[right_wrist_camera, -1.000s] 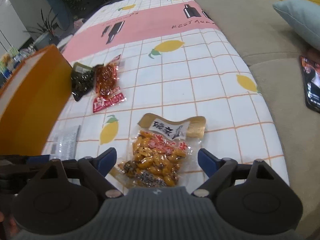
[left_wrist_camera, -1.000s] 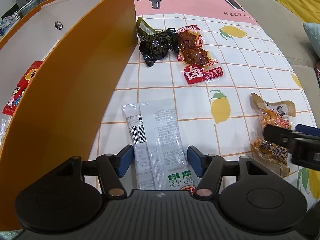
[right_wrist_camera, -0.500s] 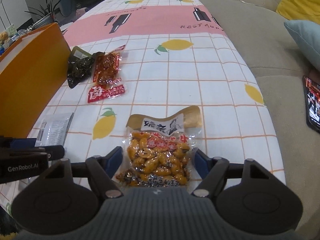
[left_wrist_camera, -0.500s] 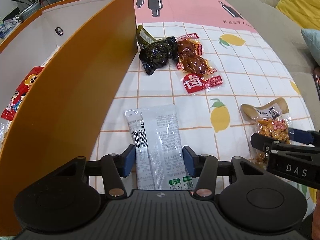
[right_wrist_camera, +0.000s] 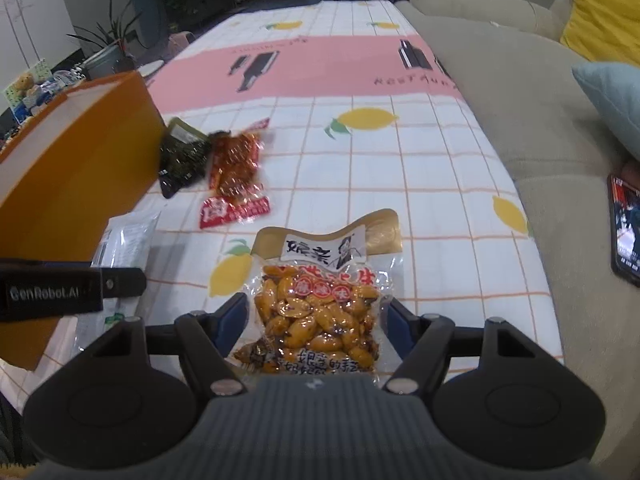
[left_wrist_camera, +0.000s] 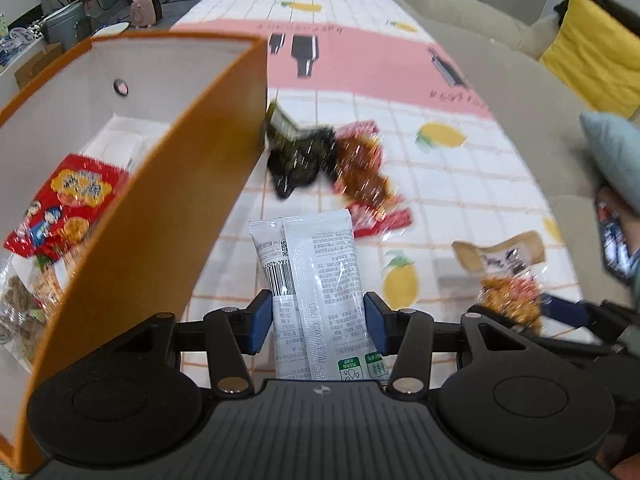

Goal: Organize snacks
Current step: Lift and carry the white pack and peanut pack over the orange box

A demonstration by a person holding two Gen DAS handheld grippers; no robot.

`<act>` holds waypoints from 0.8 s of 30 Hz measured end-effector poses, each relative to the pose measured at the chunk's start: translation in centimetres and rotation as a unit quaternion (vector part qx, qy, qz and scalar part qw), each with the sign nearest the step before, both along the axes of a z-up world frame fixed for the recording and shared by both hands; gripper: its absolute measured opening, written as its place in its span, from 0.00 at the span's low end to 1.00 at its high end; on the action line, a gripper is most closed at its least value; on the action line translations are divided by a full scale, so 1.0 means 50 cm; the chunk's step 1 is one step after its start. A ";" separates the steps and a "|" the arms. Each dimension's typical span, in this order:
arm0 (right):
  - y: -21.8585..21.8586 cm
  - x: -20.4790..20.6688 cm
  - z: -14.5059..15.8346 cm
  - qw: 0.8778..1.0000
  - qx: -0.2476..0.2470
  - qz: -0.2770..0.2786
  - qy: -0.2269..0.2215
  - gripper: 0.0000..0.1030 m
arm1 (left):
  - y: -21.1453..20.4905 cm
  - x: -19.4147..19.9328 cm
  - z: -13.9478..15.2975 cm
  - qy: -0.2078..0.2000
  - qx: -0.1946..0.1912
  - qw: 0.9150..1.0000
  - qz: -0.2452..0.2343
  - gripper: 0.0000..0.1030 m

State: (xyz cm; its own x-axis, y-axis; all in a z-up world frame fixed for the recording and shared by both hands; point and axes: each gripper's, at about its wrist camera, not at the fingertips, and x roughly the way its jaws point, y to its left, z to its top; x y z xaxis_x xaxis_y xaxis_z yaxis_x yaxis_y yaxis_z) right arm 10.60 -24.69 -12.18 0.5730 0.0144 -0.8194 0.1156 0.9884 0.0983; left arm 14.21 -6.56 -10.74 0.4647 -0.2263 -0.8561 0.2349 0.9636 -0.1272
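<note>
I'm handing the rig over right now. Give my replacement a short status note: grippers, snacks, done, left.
Left gripper: jaws have just closed on the white packet, beside the orange box.
Right gripper: jaws have just closed on the peanut bag.
Done: red snack bag already in the box.
Left: box both held packs, then the dark pack and red meat pack lying on the tablecloth.

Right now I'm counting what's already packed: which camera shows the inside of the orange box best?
The left wrist view: it looks over the orange box's wall onto a red snack bag lying on its white floor. The right wrist view shows only the box's outer orange side, nothing inside.
</note>
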 end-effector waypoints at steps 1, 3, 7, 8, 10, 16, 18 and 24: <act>0.000 -0.003 0.008 1.000 -0.001 0.002 -0.005 0.67 | 0.002 0.000 0.014 -0.003 -0.005 1.000 0.001 0.54; 0.001 -0.009 0.026 1.000 -0.005 0.006 -0.014 0.67 | 0.007 -0.003 0.043 -0.010 -0.019 1.000 0.001 0.54; 0.009 -0.025 0.068 0.999 -0.006 0.021 -0.039 0.67 | 0.021 -0.005 0.100 -0.021 -0.039 0.999 -0.003 0.54; 0.013 -0.028 0.079 0.999 -0.005 0.025 -0.045 0.67 | 0.026 -0.005 0.115 -0.024 -0.043 0.999 -0.003 0.54; 0.022 -0.033 0.102 0.998 0.001 0.036 -0.055 0.67 | 0.037 -0.005 0.143 -0.030 -0.053 0.998 -0.005 0.54; 0.068 -0.041 0.160 0.994 0.025 0.075 -0.077 0.67 | 0.086 -0.002 0.218 -0.051 -0.070 0.996 -0.001 0.54; 0.087 -0.038 0.179 0.992 0.031 0.093 -0.085 0.67 | 0.107 0.004 0.238 -0.058 -0.070 0.996 0.003 0.54; 0.153 -0.009 0.235 0.981 0.038 0.154 -0.111 0.67 | 0.181 0.022 0.282 -0.071 -0.048 0.996 0.016 0.54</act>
State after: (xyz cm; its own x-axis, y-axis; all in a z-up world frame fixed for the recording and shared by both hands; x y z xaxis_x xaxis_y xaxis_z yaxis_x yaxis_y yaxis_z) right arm 10.13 -17.05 -0.43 0.6962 0.2716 -0.6645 -0.2202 0.9618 0.1624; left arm 15.32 2.48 3.38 0.5869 -0.2881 -0.7567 0.2273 0.9556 -0.1875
